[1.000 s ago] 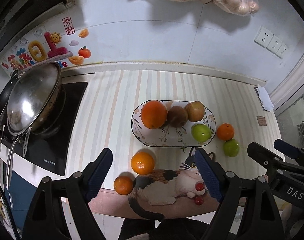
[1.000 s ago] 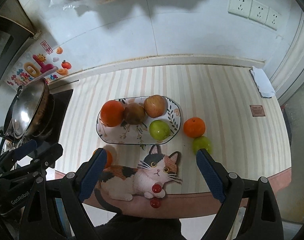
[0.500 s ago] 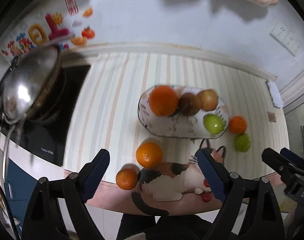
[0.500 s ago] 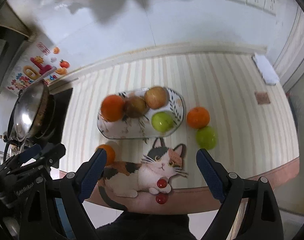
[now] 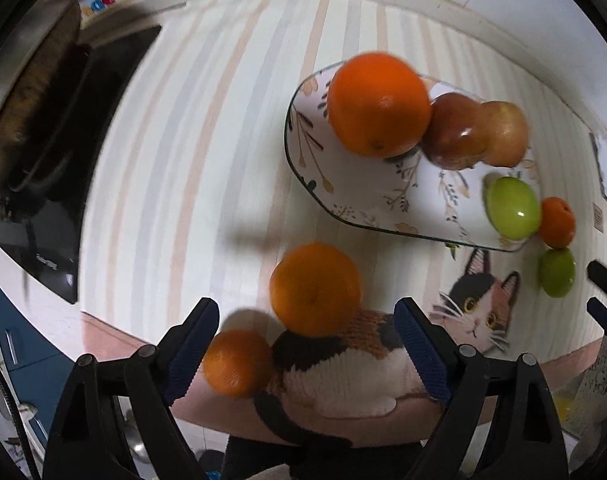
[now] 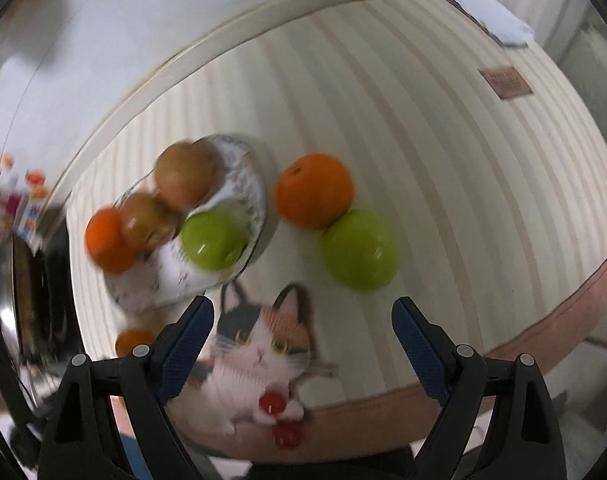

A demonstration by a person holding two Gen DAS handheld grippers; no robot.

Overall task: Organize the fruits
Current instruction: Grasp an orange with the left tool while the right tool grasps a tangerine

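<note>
Left claw (image 5: 305, 344), spread after widening, empty, above two oranges (image 5: 315, 289) beside the floral plate (image 5: 315, 168) on the desk (image 5: 183, 160). Right claw (image 6: 302, 338), spread, empty, near an orange (image 6: 314, 190) and green apple (image 6: 358, 249) right of the plate.

Striped counter (image 5: 207, 152) carries all. Floral plate (image 5: 343, 188) lies ahead-right of the left claw (image 5: 303, 344), ahead-left of the right claw (image 6: 303, 344). 2 oranges (image 5: 315, 288) (image 5: 235, 362) sit btwn the left claw's tips, by the cat mat (image 5: 363, 380). Orange (image 6: 313, 190) touching green apple (image 6: 359, 250) sits just ahead of the right claw.
</note>
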